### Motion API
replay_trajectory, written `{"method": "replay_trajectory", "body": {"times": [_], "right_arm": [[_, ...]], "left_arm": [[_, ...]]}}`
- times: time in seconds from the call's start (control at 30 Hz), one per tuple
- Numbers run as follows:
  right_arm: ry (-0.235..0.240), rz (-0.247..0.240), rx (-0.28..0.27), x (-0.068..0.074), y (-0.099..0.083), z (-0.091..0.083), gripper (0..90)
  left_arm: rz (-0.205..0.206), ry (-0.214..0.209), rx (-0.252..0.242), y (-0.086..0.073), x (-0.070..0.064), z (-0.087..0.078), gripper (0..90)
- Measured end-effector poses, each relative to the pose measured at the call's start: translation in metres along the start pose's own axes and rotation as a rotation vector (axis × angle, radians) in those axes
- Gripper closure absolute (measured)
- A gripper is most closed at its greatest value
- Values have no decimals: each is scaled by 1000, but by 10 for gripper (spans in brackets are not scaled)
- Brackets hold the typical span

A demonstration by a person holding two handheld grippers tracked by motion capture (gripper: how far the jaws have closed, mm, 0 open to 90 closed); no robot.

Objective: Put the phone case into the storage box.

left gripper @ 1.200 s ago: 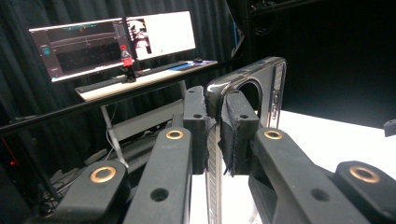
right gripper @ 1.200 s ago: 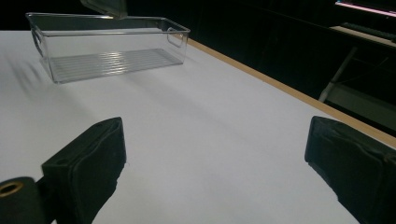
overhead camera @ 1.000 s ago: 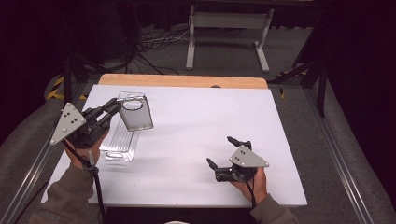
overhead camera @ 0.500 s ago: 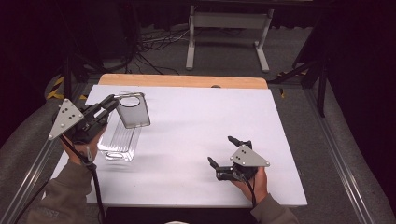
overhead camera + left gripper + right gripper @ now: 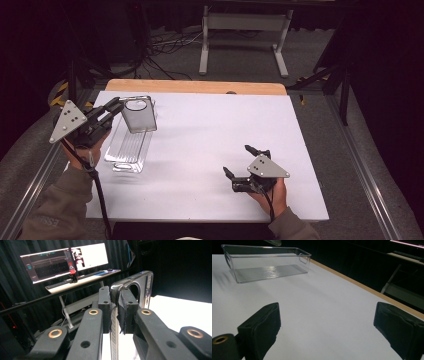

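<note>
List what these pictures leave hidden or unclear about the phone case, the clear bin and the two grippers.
- Phone case: in the left gripper view, the left gripper and the bottom edge hide its lower part.
- Clear bin: in the high view, the raised case covers its far end.
- Right gripper: its body is cut off by the bottom edge of the right gripper view.
- Monitors: the screens are too small to read.

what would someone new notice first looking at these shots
Most striking is the clear phone case held in the air by the left tongs at the table's far left, its edge pinched between the pads as the left gripper view shows. Just under it a clear plastic bin sits on the white table. Near the front right, the right tongs rest open with nothing between them.
</note>
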State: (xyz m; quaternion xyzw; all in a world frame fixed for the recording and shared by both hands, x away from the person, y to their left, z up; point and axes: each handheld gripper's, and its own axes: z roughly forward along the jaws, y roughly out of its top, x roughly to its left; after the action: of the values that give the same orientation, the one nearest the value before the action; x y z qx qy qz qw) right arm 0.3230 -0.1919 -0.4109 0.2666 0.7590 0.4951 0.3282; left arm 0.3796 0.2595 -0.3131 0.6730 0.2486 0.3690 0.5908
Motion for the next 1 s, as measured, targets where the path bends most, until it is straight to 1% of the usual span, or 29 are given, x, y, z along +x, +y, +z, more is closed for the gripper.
{"method": "replay_trajectory", "body": {"times": [0.2,0.3,0.4,0.53,0.67,0.8,0.83,0.87,0.9,0.97,1.0], "right_arm": [[-3,2,2,-1,0,0,80],[-3,0,4,-1,0,0,85],[-3,1,6,-1,0,1,90],[-1,3,9,-1,-1,1,94],[-2,3,11,-1,-1,2,97],[-6,11,13,-3,-2,1,98],[-7,11,14,-3,-2,2,99],[-7,12,15,-3,-2,2,100],[-7,12,15,-3,-2,2,100],[-8,10,20,-3,-3,2,101],[-9,12,24,-3,-4,2,101]], "left_arm": [[-7,7,-1,1,8,2,817],[9,13,13,2,12,5,817],[5,21,26,2,18,8,817],[13,33,47,2,26,13,817],[3,36,61,-2,33,18,817],[6,44,82,-7,40,26,817],[10,46,82,-8,42,27,817],[-1,48,80,-9,44,29,817],[-1,48,80,-9,44,29,817],[-5,50,80,-11,49,33,817],[-3,51,83,-14,54,37,817]]}}
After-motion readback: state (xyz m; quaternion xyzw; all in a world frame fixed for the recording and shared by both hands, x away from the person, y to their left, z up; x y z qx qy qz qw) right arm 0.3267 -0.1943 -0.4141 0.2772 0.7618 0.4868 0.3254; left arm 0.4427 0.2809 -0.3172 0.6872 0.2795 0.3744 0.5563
